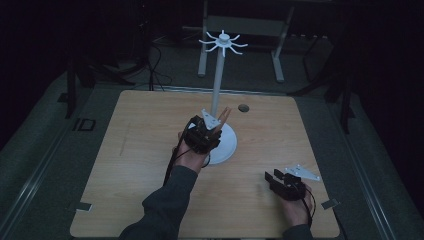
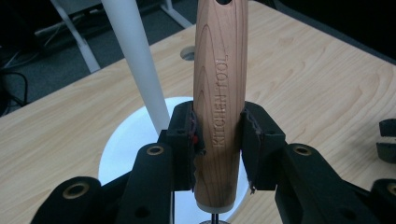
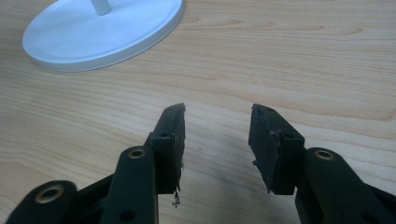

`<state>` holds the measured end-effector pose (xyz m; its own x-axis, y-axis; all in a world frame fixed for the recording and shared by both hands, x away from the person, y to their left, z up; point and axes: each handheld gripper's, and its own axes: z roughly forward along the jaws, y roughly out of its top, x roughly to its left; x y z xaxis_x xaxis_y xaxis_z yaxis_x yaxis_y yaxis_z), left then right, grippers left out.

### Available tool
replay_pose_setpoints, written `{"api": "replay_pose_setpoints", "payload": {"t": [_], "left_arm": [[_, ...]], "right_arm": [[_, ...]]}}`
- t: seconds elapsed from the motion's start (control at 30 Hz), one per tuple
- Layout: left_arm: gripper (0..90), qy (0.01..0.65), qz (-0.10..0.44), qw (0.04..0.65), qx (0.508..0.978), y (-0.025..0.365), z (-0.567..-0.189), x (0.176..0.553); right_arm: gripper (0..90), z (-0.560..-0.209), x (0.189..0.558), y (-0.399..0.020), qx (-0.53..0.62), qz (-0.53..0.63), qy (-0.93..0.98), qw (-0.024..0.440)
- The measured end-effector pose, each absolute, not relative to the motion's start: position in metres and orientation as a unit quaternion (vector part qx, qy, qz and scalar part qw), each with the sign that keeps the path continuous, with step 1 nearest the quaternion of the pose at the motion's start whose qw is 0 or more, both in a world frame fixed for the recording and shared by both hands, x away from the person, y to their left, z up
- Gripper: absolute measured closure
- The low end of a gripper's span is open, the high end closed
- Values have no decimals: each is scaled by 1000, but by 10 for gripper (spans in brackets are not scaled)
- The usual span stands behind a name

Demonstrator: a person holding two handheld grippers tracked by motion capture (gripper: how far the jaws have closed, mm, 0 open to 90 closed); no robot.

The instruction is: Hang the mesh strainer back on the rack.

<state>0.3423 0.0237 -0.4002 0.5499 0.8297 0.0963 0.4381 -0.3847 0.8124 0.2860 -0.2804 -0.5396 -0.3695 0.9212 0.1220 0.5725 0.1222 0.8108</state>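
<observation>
In the high view, the light wooden table [image 1: 125, 165] fills the middle of the frame. Just left of centre, the left gripper [image 1: 212, 127] sits over the round white base of a tall white stand [image 1: 218, 75], whose pole rises to a crown of curved hooks near the top centre. This gripper holds a rounded wooden handle stamped "KITCHEN TOOL" [image 1: 224, 117], which sticks up and leans slightly right, just beside the pole.

In the left gripper view, the wooden handle [image 2: 219, 93] stands upright in the centre, with both black pads [image 2: 184, 140] pressed against its sides, so the claw is clamped partway closed on it. The stand's pole [image 2: 140, 65] slants up at the left, and its base [image 2: 130, 140] lies behind the jaws. A small round hole in the table [image 2: 187, 53] shows beyond it.

Toward the lower right of the high view, the right gripper [image 1: 271, 179] rests low over bare wood, well apart from the stand. In the right gripper view, this gripper [image 3: 216, 135] has its jaws standing wide with nothing between them, and the stand's base [image 3: 102, 32] lies in the upper left.
</observation>
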Motion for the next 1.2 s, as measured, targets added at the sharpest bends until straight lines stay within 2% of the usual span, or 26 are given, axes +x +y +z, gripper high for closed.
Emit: {"api": "replay_pose_setpoints", "payload": {"t": [1.2], "left_arm": [[674, 426, 312, 447, 722, 30, -367, 333]], "right_arm": [[521, -541, 286, -281, 526, 412, 713, 212]]}}
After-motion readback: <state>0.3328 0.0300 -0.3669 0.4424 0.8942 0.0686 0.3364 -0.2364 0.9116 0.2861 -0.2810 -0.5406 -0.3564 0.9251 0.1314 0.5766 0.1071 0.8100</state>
